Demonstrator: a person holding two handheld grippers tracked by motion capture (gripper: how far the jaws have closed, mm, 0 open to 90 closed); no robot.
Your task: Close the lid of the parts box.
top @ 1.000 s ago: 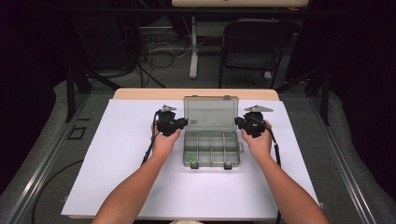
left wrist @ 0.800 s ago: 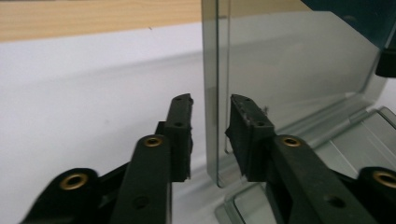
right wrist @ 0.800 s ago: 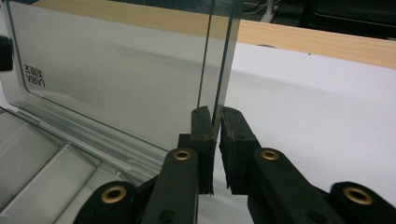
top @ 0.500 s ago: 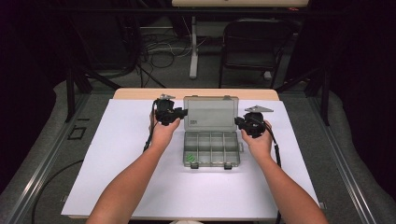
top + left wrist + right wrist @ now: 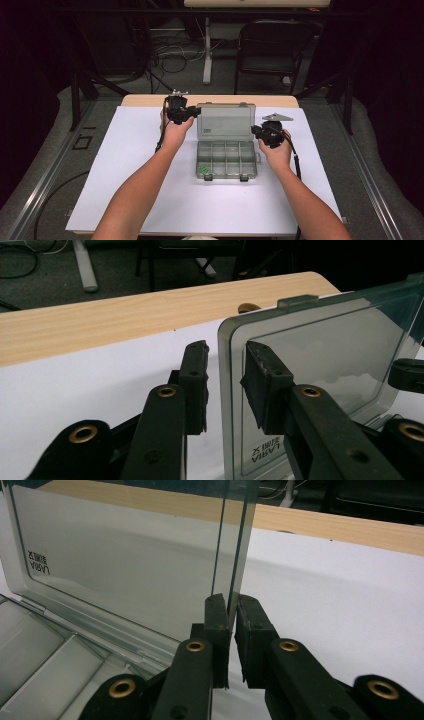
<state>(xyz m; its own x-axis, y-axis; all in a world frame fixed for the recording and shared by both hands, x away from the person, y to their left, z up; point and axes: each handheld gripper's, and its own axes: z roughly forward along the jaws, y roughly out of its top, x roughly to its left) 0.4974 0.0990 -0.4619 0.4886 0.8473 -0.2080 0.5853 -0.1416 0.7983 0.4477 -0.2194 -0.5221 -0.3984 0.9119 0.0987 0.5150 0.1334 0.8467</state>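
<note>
A clear grey plastic compartment box (image 5: 227,160) lies on the white sheet with its lid (image 5: 226,121) standing upright. My left gripper (image 5: 189,114) is at the lid's upper left edge. In the left gripper view the lid (image 5: 325,355) has its edge between the jaws of the left gripper (image 5: 226,347). Those jaws have just been closing, but a gap shows beside each pad. My right gripper (image 5: 255,131) is at the lid's right edge. The right gripper (image 5: 231,600) is shut on the lid (image 5: 125,555) above the tray (image 5: 45,655).
A white sheet (image 5: 125,165) covers the wooden table (image 5: 210,100). A small green piece (image 5: 204,169) lies in the box's front left compartment. A dark chair (image 5: 275,50) and cables stand on the floor beyond the table.
My left hand has risen along the lid's left edge toward its top corner. The right hand and the lid have stayed put.
</note>
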